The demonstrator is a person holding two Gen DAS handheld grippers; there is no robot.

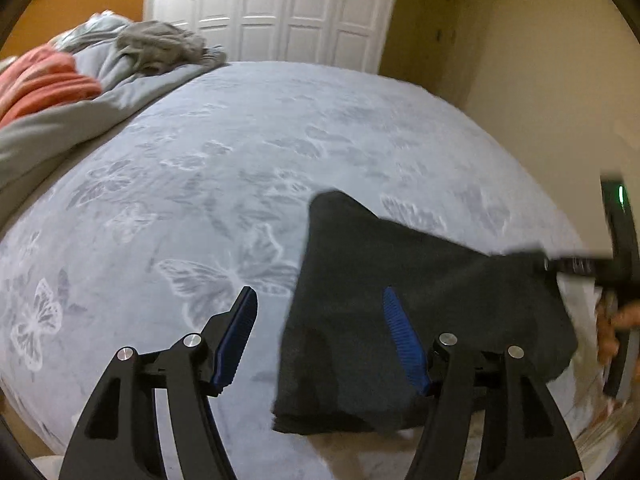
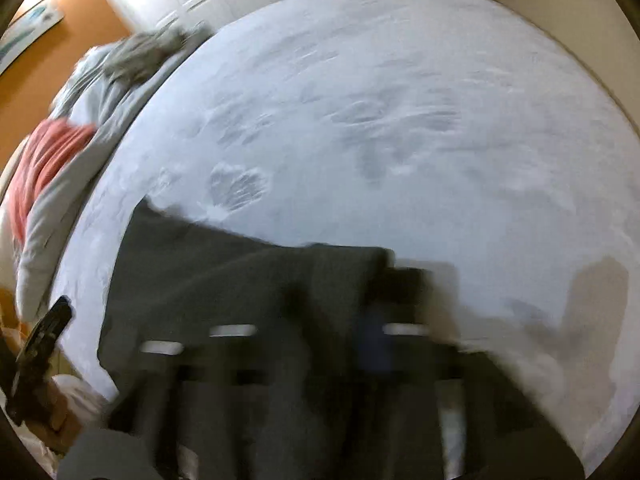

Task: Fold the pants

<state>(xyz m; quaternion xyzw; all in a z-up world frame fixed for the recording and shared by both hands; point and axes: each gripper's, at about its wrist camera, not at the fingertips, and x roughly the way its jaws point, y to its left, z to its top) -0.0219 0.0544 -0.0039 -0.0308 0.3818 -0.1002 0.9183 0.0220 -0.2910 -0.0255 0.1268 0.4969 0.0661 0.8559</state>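
The dark grey pants (image 1: 420, 280) lie folded into a compact stack on the pale butterfly-print bedspread (image 1: 240, 140), near its front right. My left gripper (image 1: 319, 294) hovers above the stack's left edge, blue pads wide apart with nothing between them. My right gripper (image 1: 520, 254) reaches in from the right, its tips meeting at the stack's far right corner. The right wrist view is heavily blurred: the pants (image 2: 220, 272) fill the lower left, and my right gripper (image 2: 360, 288) sits over their right edge with narrowed jaws pinching the fabric. The left gripper (image 2: 44, 336) shows at the left edge.
A crumpled grey garment (image 1: 160, 46) and a coral blanket (image 1: 40, 80) lie on a grey duvet at the bed's far left. White wardrobe doors (image 1: 280, 8) stand behind the bed. A person's hand (image 1: 616, 320) holds the right gripper at the right edge.
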